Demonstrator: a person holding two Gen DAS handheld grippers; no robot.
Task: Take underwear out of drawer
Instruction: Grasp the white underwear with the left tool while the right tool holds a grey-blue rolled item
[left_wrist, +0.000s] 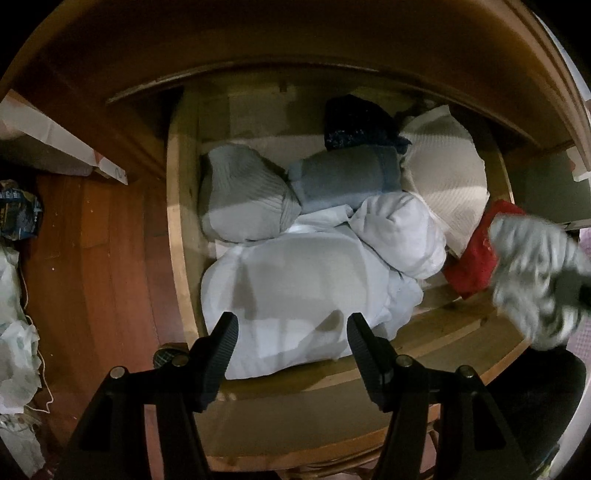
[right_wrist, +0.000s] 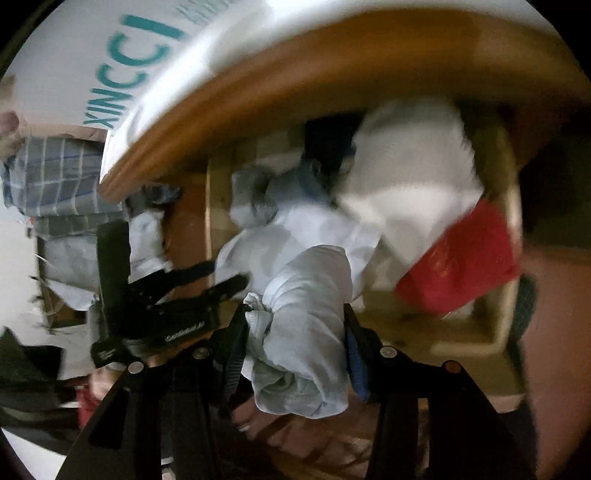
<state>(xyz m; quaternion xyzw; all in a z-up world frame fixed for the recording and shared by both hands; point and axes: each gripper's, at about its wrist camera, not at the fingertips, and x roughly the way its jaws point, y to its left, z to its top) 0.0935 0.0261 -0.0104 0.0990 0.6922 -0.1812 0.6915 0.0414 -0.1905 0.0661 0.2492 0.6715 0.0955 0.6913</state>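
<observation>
Left gripper (left_wrist: 291, 332), lower centre of frame, jaws apart, gripping nothing. Right gripper (right_wrist: 295, 328), lower centre, clamped on a pale bundle (right_wrist: 306, 332).

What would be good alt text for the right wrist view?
The right tool grips a rolled pale blue garment above an open wooden drawer holding white, grey and red clothes. The left tool hangs open at the left. The picture is blurred.

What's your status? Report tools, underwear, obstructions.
Right tool shut on pale rolled underwear, above drawer. Left tool open, empty. Nothing blocking.
</observation>
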